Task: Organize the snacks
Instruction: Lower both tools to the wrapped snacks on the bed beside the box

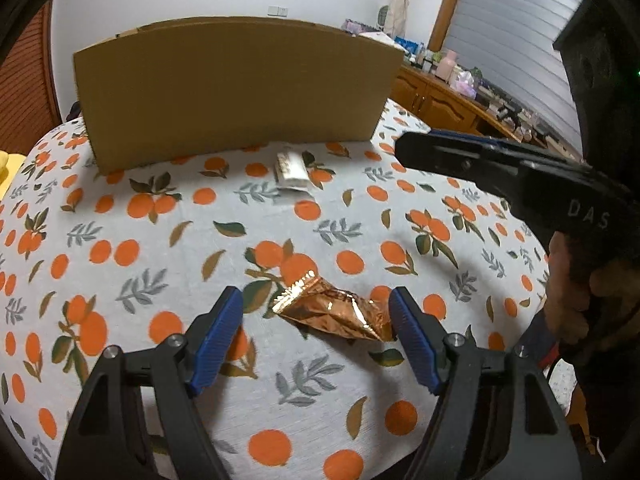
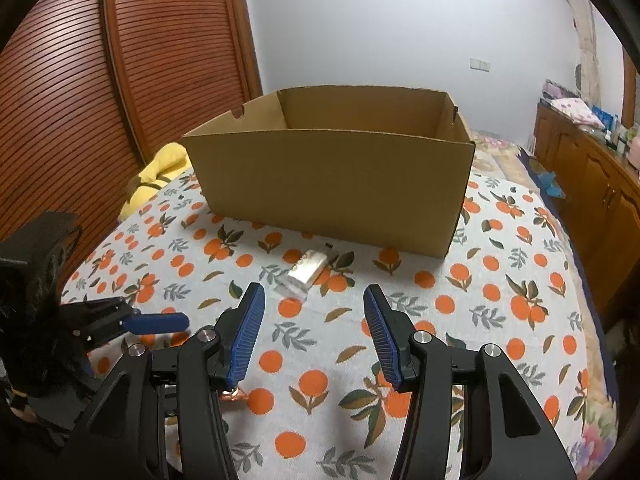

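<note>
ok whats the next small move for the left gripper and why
Probably ease the left gripper down and close: the copper packet lies on the cloth between its open jaws, not yet pinched, and the box waits behind.

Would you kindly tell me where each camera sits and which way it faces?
Left wrist: on the left hand-held gripper, angled down at a copper foil snack packet; the right hand-held gripper and a hand show.
Right wrist: on the right hand-held gripper, facing the open brown cardboard box; the left hand-held gripper shows at lower left.
Shared: box, white snack packet, orange-print tablecloth.
</note>
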